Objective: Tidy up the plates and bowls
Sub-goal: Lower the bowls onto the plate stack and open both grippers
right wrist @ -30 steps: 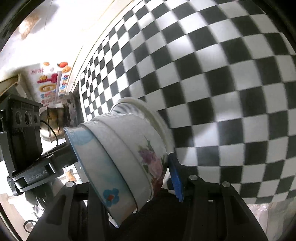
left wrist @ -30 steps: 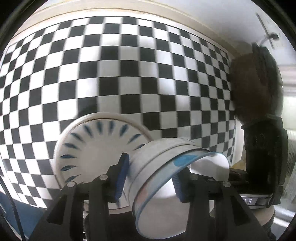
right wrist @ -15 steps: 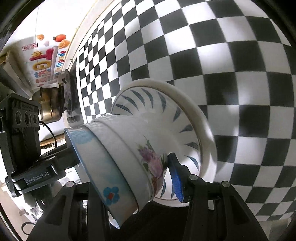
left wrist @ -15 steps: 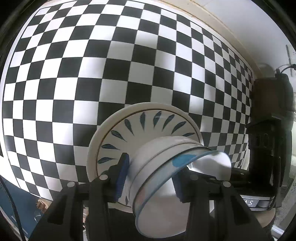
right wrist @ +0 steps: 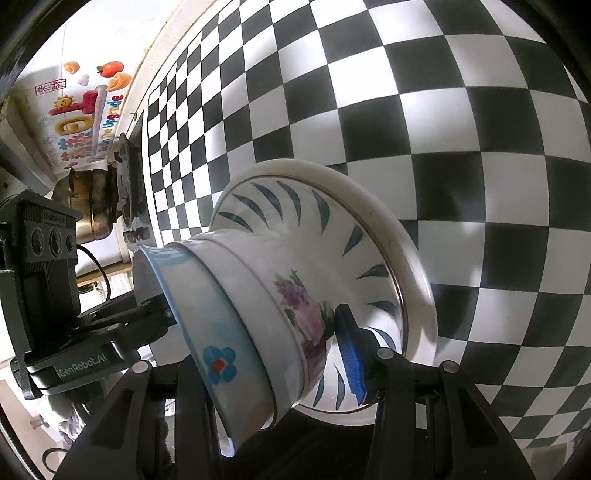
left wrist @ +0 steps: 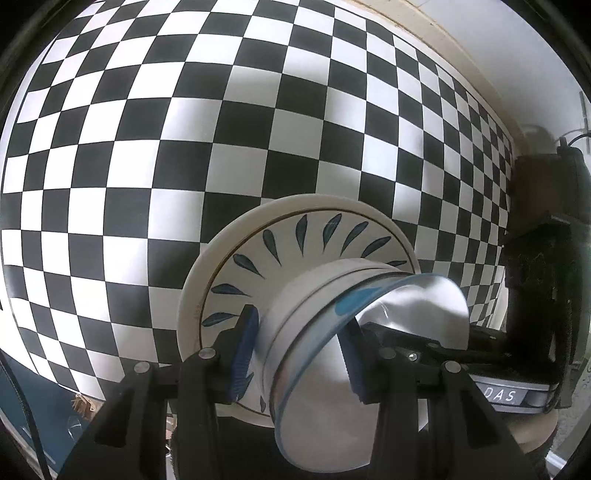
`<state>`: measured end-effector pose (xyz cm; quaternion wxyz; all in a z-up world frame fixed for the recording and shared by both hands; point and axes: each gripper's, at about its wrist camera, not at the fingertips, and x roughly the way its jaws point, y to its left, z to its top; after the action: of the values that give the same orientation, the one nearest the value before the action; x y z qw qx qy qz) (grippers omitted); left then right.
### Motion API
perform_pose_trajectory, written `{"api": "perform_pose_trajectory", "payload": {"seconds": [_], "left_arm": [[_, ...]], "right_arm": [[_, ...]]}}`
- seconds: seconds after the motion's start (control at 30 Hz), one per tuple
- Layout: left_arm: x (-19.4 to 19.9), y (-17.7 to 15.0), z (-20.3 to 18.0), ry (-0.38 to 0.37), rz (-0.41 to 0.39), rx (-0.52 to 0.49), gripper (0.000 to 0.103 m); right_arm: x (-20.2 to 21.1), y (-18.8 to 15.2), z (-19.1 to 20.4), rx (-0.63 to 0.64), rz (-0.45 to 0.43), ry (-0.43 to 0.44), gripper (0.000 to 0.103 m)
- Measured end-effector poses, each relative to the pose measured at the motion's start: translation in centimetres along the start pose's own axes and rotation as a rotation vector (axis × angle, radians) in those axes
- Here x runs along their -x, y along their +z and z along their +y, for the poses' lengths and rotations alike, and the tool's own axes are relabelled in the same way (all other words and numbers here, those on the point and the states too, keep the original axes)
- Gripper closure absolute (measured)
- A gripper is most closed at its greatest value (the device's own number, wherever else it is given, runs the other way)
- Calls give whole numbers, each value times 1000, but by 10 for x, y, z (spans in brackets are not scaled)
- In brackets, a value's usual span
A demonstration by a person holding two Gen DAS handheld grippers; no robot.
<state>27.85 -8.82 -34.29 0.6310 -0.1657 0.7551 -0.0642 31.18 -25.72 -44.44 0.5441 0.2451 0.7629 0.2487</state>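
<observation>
Mid-placement, apparently: stacked bowls [left wrist: 332, 325] gripped from both sides, left gripper [left wrist: 299, 354] and right gripper [right wrist: 273, 354] each clamped on the rim, base over (perhaps touching) the leaf-patterned plate [left wrist: 295, 229] on checkered cloth [left wrist: 147, 147]. Next, likely: seat gently, then release.

- I saw a black-and-white checkered cloth [left wrist: 155, 155] filling most of both views, its squares running off to the edges.
- Along its far edge I could make out a pale wooden border [left wrist: 417, 26] against a white wall [left wrist: 517, 55].
- In the right wrist view a brass-coloured kettle [right wrist: 86, 206] sat beside a dark stove burner [right wrist: 127, 181].
- Behind them I saw a colourful cartoon sticker [right wrist: 79, 114] with lettering I could not read fully.
</observation>
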Motion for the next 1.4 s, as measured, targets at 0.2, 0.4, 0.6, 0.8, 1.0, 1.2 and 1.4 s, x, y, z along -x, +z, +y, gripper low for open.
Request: {"api": "perform_pose_trajectory", "payload": {"seconds": [0.2,0.4,0.6,0.8,1.0,1.2,1.4], "left_arm": [[-2,-6,3,13,-8,4,64],[12,-12,3,39,-65,1,63],[38,-26,-1,139,-176,-25,61],[60,-46,-4,188,-266,-48,61],[79,-75,-7,202,-328,-63,61],[98,-100,-9,246,-418,-55,60],[125,-119,-16,304,-552,-91,14]], "right_arm": [[1,-1,6,15,-8,-34,58],[2,-6,13,45,-16,-81,59],[20,-20,30,108,-72,-171,59],[53,-47,56,192,-180,-295,58],[81,-80,82,241,-273,-368,54],[100,-111,107,266,-362,-423,20],[115,-136,121,270,-458,-478,13]]}}
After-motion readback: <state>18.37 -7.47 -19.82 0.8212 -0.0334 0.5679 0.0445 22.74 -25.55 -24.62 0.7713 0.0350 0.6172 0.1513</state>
